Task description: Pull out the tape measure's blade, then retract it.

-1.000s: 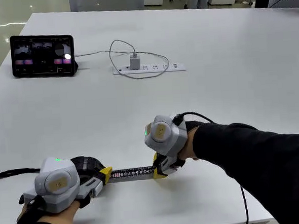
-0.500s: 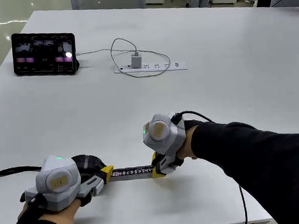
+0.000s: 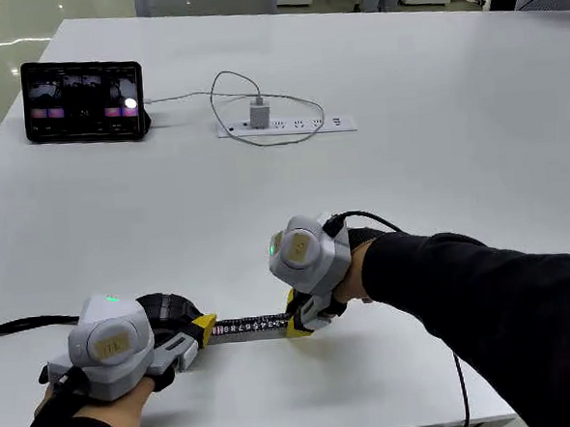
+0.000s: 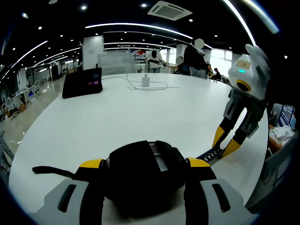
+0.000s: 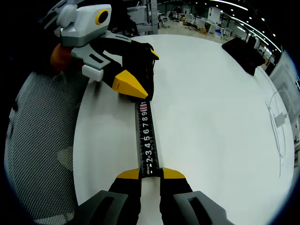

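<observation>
The black tape measure case rests on the white table near its front left. My left gripper is shut on the case, its yellow fingertips on both sides of the case. A short length of blade with printed numbers runs to the right from the case. My right gripper is shut on the end of the blade, seen between its yellow tips. In the right gripper view, the case and left gripper lie straight ahead.
A dark tablet stands at the back left. A white power strip with a charger and looped cable lies behind the work. A black strap trails left of the case. The table's front edge is close, with a mesh chair beside it.
My right gripper has crept slightly left toward the case, and the exposed blade is a little shorter. The left gripper and case have stayed put.
</observation>
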A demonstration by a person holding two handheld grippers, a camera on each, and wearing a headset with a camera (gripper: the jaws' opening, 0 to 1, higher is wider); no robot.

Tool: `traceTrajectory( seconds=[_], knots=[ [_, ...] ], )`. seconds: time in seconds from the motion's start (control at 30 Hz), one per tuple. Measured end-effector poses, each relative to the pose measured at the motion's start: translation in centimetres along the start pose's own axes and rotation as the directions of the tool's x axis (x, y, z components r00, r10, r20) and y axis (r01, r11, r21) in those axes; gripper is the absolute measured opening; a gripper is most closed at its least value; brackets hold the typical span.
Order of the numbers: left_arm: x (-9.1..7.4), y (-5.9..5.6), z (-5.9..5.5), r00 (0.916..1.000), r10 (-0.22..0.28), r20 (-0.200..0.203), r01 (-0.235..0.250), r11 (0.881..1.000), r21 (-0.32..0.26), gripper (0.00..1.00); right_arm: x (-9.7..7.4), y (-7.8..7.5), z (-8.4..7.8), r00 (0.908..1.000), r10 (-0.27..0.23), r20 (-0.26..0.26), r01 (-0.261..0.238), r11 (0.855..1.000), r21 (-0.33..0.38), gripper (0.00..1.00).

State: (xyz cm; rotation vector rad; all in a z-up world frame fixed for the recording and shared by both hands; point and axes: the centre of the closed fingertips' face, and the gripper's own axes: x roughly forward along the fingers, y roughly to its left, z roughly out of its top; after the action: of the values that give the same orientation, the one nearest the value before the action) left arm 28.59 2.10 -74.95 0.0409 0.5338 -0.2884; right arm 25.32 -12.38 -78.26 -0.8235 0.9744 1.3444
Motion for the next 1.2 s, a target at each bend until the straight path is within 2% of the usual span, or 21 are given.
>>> traceTrajectory(
  seconds=[1.2],
  knots=[
    [0.01, 0.05, 0.04, 1.0000, -0.005, 0.003, 0.005, 1.000, -0.005, 0.65, 0.48, 0.13, 1.02, 0.9995, 0.024, 0.022, -0.023, 1.000, -0.010, 0.10]
  ],
)
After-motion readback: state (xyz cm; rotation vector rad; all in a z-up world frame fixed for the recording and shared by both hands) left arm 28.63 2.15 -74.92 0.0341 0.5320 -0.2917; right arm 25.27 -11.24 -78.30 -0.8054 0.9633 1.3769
